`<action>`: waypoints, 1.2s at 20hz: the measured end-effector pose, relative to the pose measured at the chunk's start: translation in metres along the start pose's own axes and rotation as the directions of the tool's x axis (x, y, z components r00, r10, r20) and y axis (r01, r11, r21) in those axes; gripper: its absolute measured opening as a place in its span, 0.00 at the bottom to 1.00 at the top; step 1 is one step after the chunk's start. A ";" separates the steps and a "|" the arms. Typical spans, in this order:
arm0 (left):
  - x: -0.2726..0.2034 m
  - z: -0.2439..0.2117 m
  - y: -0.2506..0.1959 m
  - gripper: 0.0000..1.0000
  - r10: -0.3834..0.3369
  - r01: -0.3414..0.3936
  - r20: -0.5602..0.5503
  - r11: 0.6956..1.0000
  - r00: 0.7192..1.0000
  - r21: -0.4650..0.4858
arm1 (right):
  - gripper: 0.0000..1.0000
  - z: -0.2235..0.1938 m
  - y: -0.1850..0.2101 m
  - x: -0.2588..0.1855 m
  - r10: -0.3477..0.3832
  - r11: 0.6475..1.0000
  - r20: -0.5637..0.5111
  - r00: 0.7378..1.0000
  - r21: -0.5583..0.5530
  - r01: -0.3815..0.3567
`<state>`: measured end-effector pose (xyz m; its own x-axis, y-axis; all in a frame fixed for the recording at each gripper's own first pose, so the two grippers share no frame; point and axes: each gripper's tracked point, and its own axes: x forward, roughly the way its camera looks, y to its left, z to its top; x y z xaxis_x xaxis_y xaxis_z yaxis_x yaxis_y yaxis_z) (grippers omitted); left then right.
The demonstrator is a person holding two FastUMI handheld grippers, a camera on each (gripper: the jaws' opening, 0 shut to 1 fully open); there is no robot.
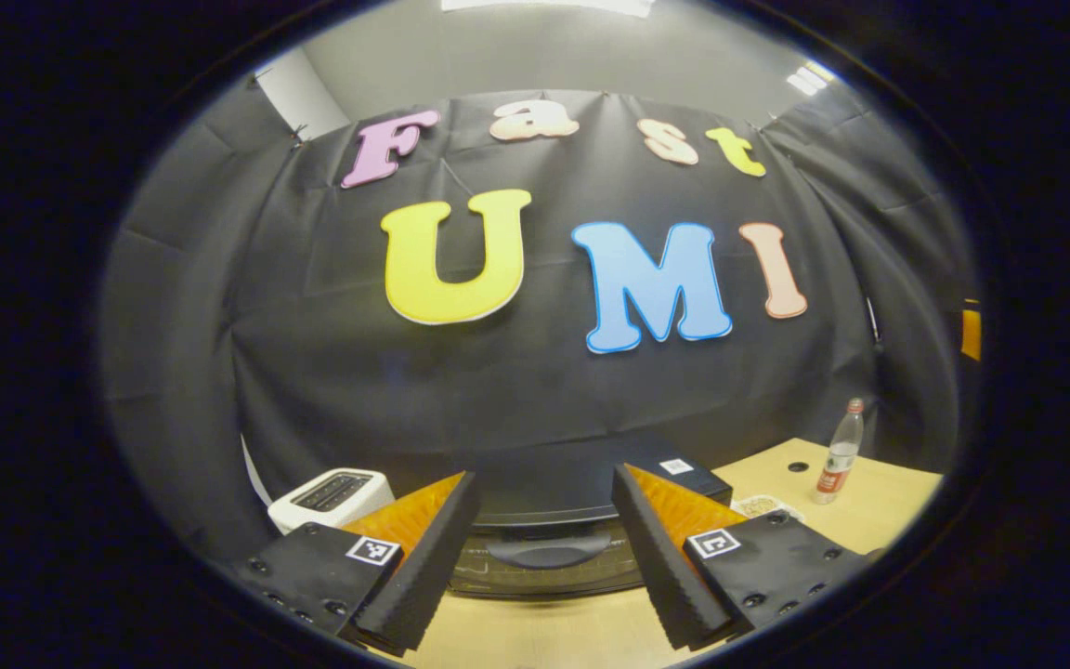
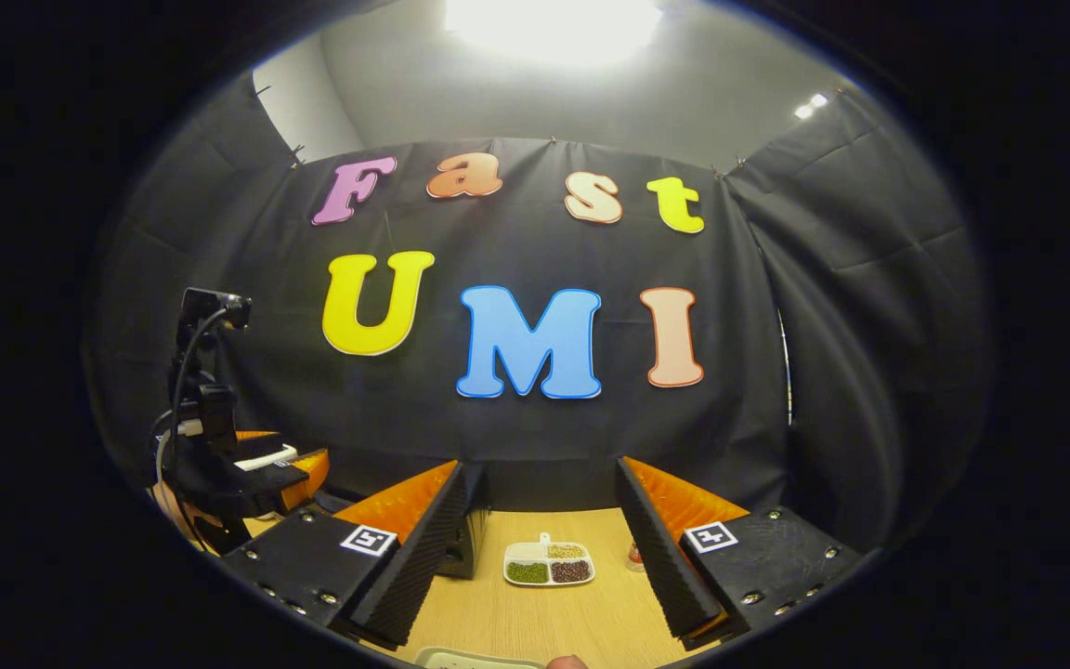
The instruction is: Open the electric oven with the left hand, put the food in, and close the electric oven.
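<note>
In the left gripper view my left gripper (image 1: 544,481) is open and holds nothing. Straight ahead between its fingers stands the black electric oven (image 1: 549,520), door closed, with its curved handle (image 1: 544,550) low on the front. My right gripper (image 2: 544,469) is open too and hangs above the wooden table. Beyond it lies a white divided plate (image 2: 549,564) of green, tan and dark food. That plate's edge (image 1: 760,506) peeks out right of the oven. A dark corner of the oven (image 2: 472,544) shows behind the right gripper's left finger. The left gripper (image 2: 238,474) shows far left there.
A white toaster (image 1: 331,497) sits left of the oven. A clear water bottle with a red cap (image 1: 840,451) stands at the back right of the table (image 1: 879,506). A pale tray rim (image 2: 475,660) and a fingertip (image 2: 567,662) show at the bottom edge.
</note>
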<state>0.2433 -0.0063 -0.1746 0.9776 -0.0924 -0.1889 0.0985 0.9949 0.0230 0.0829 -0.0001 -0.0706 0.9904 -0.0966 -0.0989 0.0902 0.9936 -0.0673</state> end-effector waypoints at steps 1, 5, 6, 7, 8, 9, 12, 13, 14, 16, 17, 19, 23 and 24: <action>0.008 -0.009 0.000 1.00 -0.004 0.004 -0.013 1.000 1.000 0.000 | 0.97 -0.002 0.000 0.002 -0.012 1.000 -0.008 1.000 -0.004 0.012; 0.038 -0.043 0.000 1.00 -0.020 0.020 -0.061 1.000 0.998 -0.005 | 0.97 -0.013 -0.003 0.007 -0.058 0.998 -0.050 0.997 -0.022 0.057; 0.045 -0.049 0.001 1.00 -0.016 0.016 -0.069 1.000 0.997 -0.005 | 0.97 -0.015 -0.003 0.008 -0.066 0.998 -0.058 0.996 -0.027 0.064; 0.051 -0.055 0.001 1.00 -0.017 0.016 -0.077 1.000 0.997 -0.006 | 0.97 -0.014 -0.002 0.008 -0.070 0.997 -0.060 0.996 -0.035 0.068; 0.056 -0.061 0.000 0.97 -0.016 0.015 -0.087 1.000 0.996 -0.007 | 0.97 -0.014 -0.002 0.008 -0.076 0.996 -0.063 0.995 -0.048 0.073; 0.060 -0.068 -0.002 1.00 -0.019 0.017 -0.098 1.000 0.995 -0.013 | 0.97 -0.015 -0.002 0.008 -0.079 0.995 -0.065 0.995 -0.061 0.075; 0.066 -0.089 -0.004 1.00 -0.014 0.010 -0.142 0.999 0.990 -0.033 | 0.97 -0.016 -0.001 0.006 -0.084 0.993 -0.074 0.994 -0.091 0.077; 0.066 -0.093 -0.003 1.00 -0.008 0.001 -0.149 0.999 0.989 -0.044 | 0.97 -0.015 -0.002 0.006 -0.085 0.992 -0.075 0.994 -0.101 0.078; 0.068 -0.088 -0.003 0.95 -0.004 -0.002 -0.121 0.999 0.993 -0.047 | 0.97 -0.016 -0.002 0.004 -0.084 0.991 -0.078 0.993 -0.106 0.076; 0.066 -0.089 -0.003 1.00 0.005 -0.010 -0.116 0.999 0.993 -0.042 | 0.97 -0.016 -0.004 0.001 -0.084 0.991 -0.082 0.993 -0.111 0.075; 0.064 -0.094 -0.003 0.98 0.010 -0.016 -0.128 0.999 0.992 -0.045 | 0.97 -0.015 -0.004 -0.001 -0.084 0.991 -0.081 0.993 -0.111 0.075; 0.054 -0.095 -0.004 0.98 0.012 -0.017 -0.118 0.999 0.993 -0.043 | 0.97 -0.011 -0.008 -0.005 -0.087 0.991 -0.074 0.993 -0.109 0.078; 0.021 -0.104 -0.005 0.95 0.015 -0.020 -0.127 0.999 0.992 -0.036 | 0.97 -0.010 -0.013 -0.013 -0.071 0.993 -0.069 0.995 -0.103 0.064; 0.013 -0.109 -0.005 1.00 0.018 -0.023 -0.142 0.999 0.990 -0.037 | 0.97 -0.011 -0.014 -0.016 -0.065 0.993 -0.071 0.995 -0.102 0.058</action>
<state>0.2355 -0.0081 -0.2841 0.9431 -0.0677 -0.3256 0.0687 0.9976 -0.0087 0.0652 -0.0133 -0.0787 0.9726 -0.1650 -0.1641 0.1361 0.9753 -0.1740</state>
